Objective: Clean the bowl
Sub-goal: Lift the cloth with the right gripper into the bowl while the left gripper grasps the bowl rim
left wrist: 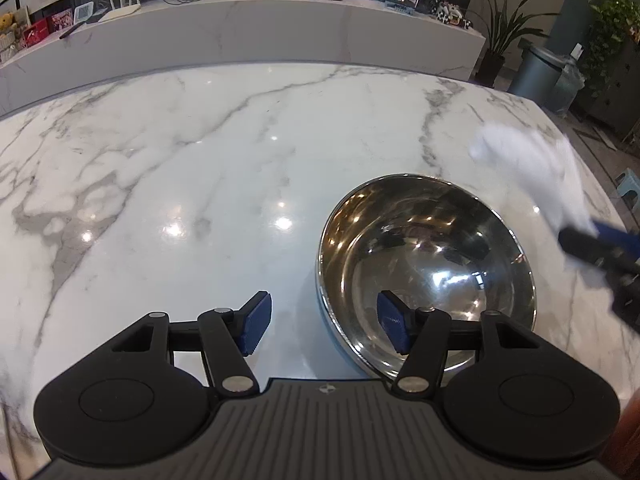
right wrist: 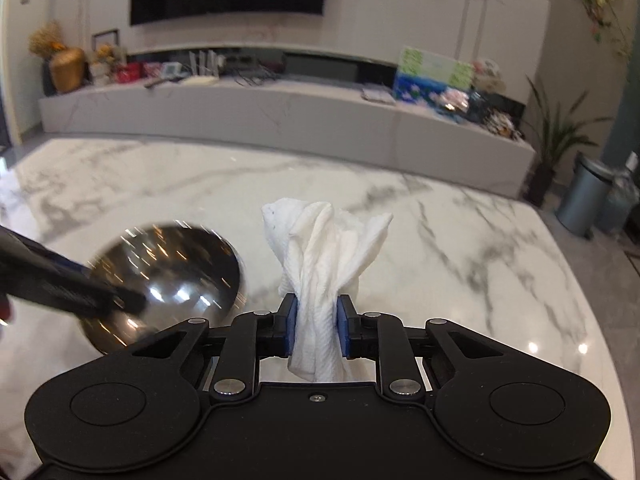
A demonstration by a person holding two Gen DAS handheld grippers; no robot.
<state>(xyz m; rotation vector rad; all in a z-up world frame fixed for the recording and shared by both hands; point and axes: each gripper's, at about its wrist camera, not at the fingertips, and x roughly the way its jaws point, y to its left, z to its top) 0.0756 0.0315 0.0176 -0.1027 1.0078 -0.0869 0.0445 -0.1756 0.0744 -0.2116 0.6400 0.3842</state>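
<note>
So we've got one steel bowl and one white paper towel on a white marble table, plus two grippers. Our left gripper sits spread open straddling the bowl's near rim, not pinching it. Only the right wrist view shows our right gripper clamped on the towel just right of the bowl, with a TV wall and long counter behind.

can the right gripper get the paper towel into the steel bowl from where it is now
Probably yes: the right hand-held gripper clamps the crumpled white paper towel beside the round shiny steel bowl, whose top is open; only the left hand-held gripper straddles its near rim.
</note>
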